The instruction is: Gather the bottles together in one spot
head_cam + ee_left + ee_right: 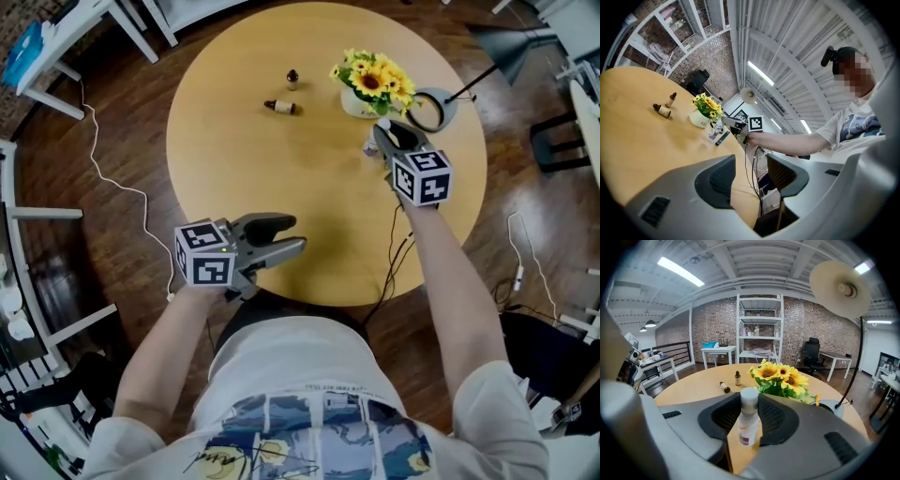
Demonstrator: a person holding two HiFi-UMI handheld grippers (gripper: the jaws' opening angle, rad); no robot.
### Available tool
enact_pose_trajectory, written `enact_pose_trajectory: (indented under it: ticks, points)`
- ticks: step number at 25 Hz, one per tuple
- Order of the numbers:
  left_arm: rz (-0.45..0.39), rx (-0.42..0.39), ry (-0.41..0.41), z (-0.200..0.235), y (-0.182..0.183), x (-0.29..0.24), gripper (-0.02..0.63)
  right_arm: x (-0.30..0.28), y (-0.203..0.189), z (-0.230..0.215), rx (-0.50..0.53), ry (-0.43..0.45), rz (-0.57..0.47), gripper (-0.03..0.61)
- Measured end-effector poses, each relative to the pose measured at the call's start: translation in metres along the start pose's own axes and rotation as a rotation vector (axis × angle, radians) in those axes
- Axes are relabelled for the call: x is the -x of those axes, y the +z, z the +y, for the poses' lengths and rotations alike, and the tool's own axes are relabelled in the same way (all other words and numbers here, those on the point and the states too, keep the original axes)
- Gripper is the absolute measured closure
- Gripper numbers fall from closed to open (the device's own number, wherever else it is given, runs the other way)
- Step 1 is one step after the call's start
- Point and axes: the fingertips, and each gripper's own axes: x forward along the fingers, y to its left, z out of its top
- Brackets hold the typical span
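Note:
My right gripper [380, 139] [749, 411] is shut on a small white bottle [747, 427] with a white cap, holding it upright just in front of the sunflower pot [361, 101]. Two small brown bottles sit farther back on the round wooden table [309, 178]: one upright [292, 79] [737, 378], one lying on its side [280, 107] [724, 387]. They also show in the left gripper view, the upright bottle [671, 99] behind the lying bottle [662, 110]. My left gripper [295, 234] [750, 180] hovers open and empty over the table's near edge.
Sunflowers [780, 378] in a white pot stand at the table's back right, next to a desk lamp's ring base [431, 108]; the lamp head [839, 287] hangs above. A cable [398, 253] runs off the near right edge. White tables and shelving stand around on the wooden floor.

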Motion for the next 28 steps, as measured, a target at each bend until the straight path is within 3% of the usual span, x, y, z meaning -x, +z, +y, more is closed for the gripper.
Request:
enact_pose_trajectory:
  ticks: [13,17,22,28]
  points:
    - [0.037,0.012,-0.047,0.009,-0.002,-0.006,0.422,0.026,0.004,0.014,-0.044,-0.05,-0.084,0.48]
    - [0.043,0.009,-0.055,0.011,0.0,-0.009,0.422,0.057,0.024,0.013,-0.027,-0.032,-0.146,0.48]
    - [0.053,0.008,-0.059,0.013,-0.001,-0.016,0.422,0.11,0.055,-0.025,0.024,-0.062,-0.211,0.48]
    - [0.068,-0.004,-0.045,0.011,-0.002,-0.03,0.422,0.131,0.05,-0.076,0.049,-0.114,-0.201,0.48]
